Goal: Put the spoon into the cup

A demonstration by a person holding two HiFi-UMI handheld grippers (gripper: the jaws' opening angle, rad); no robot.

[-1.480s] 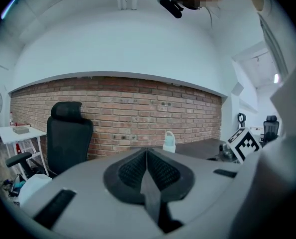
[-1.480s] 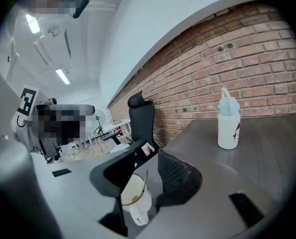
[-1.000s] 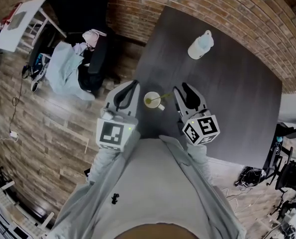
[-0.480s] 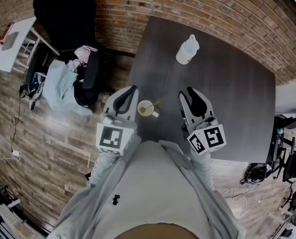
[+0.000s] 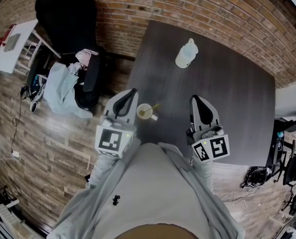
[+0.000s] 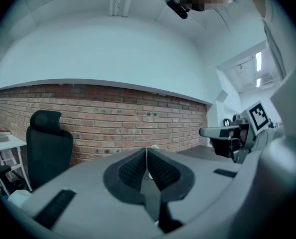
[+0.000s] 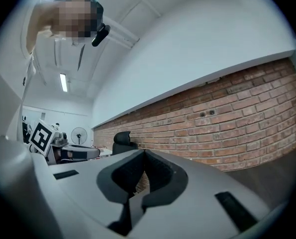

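1. Already the spoon [image 5: 154,106] stands in the cup [image 5: 139,112], its handle leaning out over the rim toward the far right of the table.
2. The cup sits upright near the close edge of the dark table [image 5: 227,98], between the two grippers and nearer the left one.
3. The left gripper [image 5: 131,92] hangs just beside the cup without touching it. Its own view shows the ribbed pads pressed flat against each other.
4. The right gripper [image 5: 195,97] is held well apart from the cup, over bare tabletop. Its jaws have just closed, and in its own view they meet with only a thin seam between them and hold no object.
5. Both grippers point roughly level, away from the person and toward the brick wall [image 5: 212,14].
6. A pale bottle [image 5: 186,54] stands farther back on the table, well apart from cup and grippers.
7. A black office chair [image 5: 68,14] stands off the table's left side, against the wall, on the wooden floor [image 5: 48,143].
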